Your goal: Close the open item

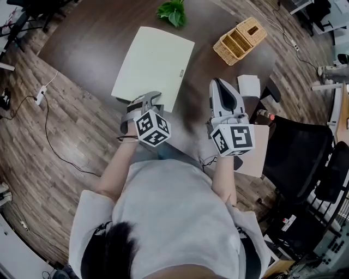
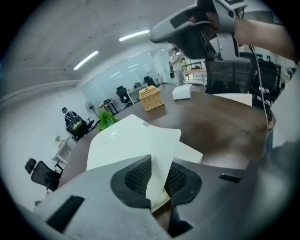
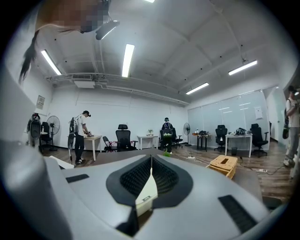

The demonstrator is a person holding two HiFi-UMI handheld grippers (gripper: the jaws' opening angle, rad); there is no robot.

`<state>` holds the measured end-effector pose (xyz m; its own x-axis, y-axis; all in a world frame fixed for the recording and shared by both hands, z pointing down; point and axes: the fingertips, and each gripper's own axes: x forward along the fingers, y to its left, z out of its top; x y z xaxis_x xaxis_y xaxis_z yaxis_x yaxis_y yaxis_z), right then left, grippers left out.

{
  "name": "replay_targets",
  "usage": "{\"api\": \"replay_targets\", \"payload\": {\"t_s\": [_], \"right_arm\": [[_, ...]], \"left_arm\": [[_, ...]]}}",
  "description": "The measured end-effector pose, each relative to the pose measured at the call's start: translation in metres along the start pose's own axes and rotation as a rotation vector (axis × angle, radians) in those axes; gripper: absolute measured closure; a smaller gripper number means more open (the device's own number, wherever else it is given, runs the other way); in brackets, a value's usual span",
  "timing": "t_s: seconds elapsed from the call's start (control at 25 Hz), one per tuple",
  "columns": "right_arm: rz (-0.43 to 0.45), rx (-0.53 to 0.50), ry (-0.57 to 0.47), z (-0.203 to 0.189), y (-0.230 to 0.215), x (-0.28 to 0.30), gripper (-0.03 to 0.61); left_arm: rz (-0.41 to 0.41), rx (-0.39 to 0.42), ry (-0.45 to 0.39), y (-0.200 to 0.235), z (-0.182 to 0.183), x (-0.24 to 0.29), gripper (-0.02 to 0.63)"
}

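Note:
A white laptop (image 1: 155, 62) lies on the dark table (image 1: 82, 41). Its lid (image 2: 136, 138) stands a little above the base (image 2: 191, 153). My left gripper (image 1: 148, 101) sits at the laptop's near edge, and in the left gripper view it (image 2: 157, 176) is shut on the lid's corner, with the white sheet pinched between the black pads. My right gripper (image 1: 221, 87) hovers over the table to the right of the laptop, apart from it. In the right gripper view its jaws (image 3: 150, 164) meet at the tips with nothing held; a white sliver shows through the gap below.
A wicker basket (image 1: 240, 39) and a green plant (image 1: 173, 12) stand at the table's far side. A small white box (image 1: 248, 85) sits near the right edge, beyond the right gripper. A black office chair (image 1: 297, 152) stands to the right of the table.

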<state>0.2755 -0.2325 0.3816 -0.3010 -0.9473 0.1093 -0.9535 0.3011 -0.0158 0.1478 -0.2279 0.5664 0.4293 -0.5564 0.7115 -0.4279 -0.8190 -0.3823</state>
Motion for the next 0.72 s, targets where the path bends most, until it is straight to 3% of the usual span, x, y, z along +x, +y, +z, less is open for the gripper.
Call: {"api": "replay_targets", "payload": {"t_s": [0.12, 0.32, 0.72], "right_arm": [[0.016, 0.002, 0.008, -0.005, 0.001, -0.001, 0.565], [0.046, 0.006, 0.025, -0.016, 0.006, 0.006, 0.565], [0.097, 0.007, 0.077, -0.039, 0.012, 0.022, 0.565]], "left_arm": [[0.005, 0.107, 0.05, -0.005, 0.0, 0.002, 0.591], [-0.031, 0.21, 0.107, -0.008, 0.0, 0.004, 0.581], [-0.119, 0.206, 0.108, -0.013, 0.002, -0.005, 0.5]]}}
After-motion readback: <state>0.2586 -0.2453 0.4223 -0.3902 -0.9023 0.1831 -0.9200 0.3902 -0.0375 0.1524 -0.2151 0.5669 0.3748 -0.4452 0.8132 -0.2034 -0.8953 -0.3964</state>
